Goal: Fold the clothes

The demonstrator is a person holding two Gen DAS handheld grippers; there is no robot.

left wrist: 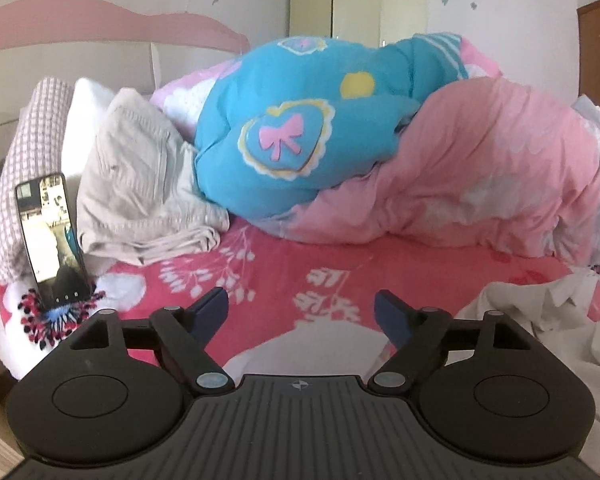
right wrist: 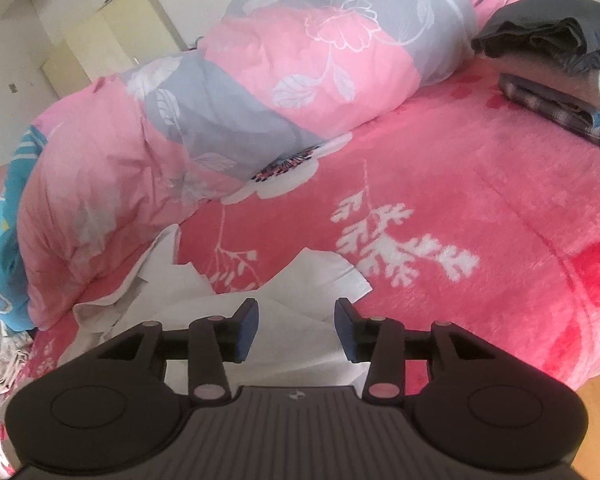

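Pink plush blanket [left wrist: 284, 276], printed with white sprigs and flowers, covers the bed that both of our grippers hang over. Our left gripper [left wrist: 300, 316] hovers above a bare stretch of that blanket with its blue-padded fingers [left wrist: 214, 312] spread wide and nothing between them. Our right gripper [right wrist: 296, 328] is likewise parted and empty; directly below and ahead of it lies a crumpled white garment [right wrist: 236, 308], spread loosely on the blanket with pointed corners sticking out toward the middle of the bed. We cannot tell whether the fingers touch the cloth or sit just above it. From the left wrist view the same white garment [left wrist: 540, 320] shows at the lower right edge, well to the side of the left gripper.

Along the far side of the bed runs a rolled pink and grey duvet [right wrist: 284, 80], and against it, in the left view, a bulky blue quilt [left wrist: 296, 128] with a pink bow inside a heart. Beside the quilt sits a folded beige garment [left wrist: 140, 184], leaning on a checked pillow [left wrist: 32, 152]. A phone [left wrist: 52, 240] stands propped upright in front of the pillow, its screen lit and facing us.

At the far right of the right wrist view we see a stack of folded dark clothes [right wrist: 556, 40], a plaid piece [right wrist: 560, 108] lowest in the pile, resting on the blanket near the end of the duvet. A pale yellow wardrobe [left wrist: 356, 8] stands against the wall behind the bed.
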